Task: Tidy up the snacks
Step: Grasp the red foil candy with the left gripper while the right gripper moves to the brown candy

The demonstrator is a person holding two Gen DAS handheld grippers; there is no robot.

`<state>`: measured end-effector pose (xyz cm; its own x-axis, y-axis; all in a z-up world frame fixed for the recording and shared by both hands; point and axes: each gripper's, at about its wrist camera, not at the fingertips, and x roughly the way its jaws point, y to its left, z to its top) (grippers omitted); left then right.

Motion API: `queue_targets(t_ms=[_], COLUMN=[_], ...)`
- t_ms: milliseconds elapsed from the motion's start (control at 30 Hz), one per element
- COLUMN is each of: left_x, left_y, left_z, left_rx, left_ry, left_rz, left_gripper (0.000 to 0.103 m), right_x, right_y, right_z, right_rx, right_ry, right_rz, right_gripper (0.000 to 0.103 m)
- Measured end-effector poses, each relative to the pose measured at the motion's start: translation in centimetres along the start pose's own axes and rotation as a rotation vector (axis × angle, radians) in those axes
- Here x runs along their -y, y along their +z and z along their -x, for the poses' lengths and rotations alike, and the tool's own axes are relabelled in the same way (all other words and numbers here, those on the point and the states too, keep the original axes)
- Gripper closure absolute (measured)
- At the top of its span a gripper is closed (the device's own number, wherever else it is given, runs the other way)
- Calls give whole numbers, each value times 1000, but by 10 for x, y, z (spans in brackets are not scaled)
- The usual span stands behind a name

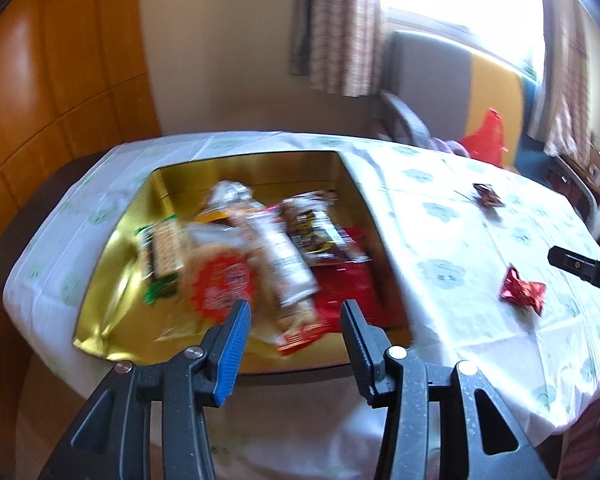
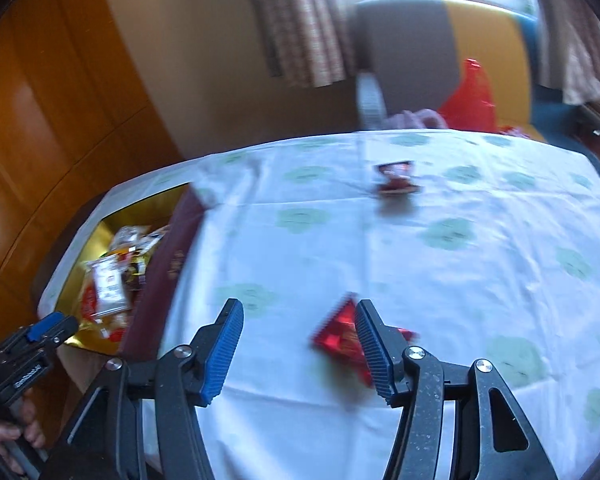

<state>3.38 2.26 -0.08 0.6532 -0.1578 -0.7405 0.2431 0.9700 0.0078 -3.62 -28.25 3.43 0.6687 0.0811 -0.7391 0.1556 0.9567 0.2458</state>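
You are bringing your right hand-held gripper (image 2: 300, 312), jaws parted and empty, over the red snack (image 2: 342, 332) near the desk's (image 2: 440, 280) front edge (just inside its right finger), left hand-held gripper (image 1: 296, 312) half-open over the gold box (image 1: 112, 264).

Box (image 1: 100, 280) lining glossy gold foil; tablecloth (image 2: 340, 240) matt printed cloth; red wrapper (image 2: 340, 332) shiny; cabinet (image 1: 60, 100) polished wood.

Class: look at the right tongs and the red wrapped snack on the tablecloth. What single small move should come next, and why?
Probably nudge the right tongs rightward to centre the red wrapped snack, then close. It lies against the right finger, not gripped, while most snacks already sit in the gold box.
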Motion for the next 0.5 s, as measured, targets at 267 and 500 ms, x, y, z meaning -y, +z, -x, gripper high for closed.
queue_targets(t_ms=[267,500], left_x=[58,111], left_y=[11,15], left_z=[-7,-21], left_rx=[-12,-52], left_ry=[-92,-186], left_rz=[-140,-271], left_gripper=[55,55], right_x=[46,81], right_y=[-10,-15], right_z=[13,22], right_rx=[13,28], right_ry=[-86,-156], right_rz=[-92,-166], right_gripper=[38,33])
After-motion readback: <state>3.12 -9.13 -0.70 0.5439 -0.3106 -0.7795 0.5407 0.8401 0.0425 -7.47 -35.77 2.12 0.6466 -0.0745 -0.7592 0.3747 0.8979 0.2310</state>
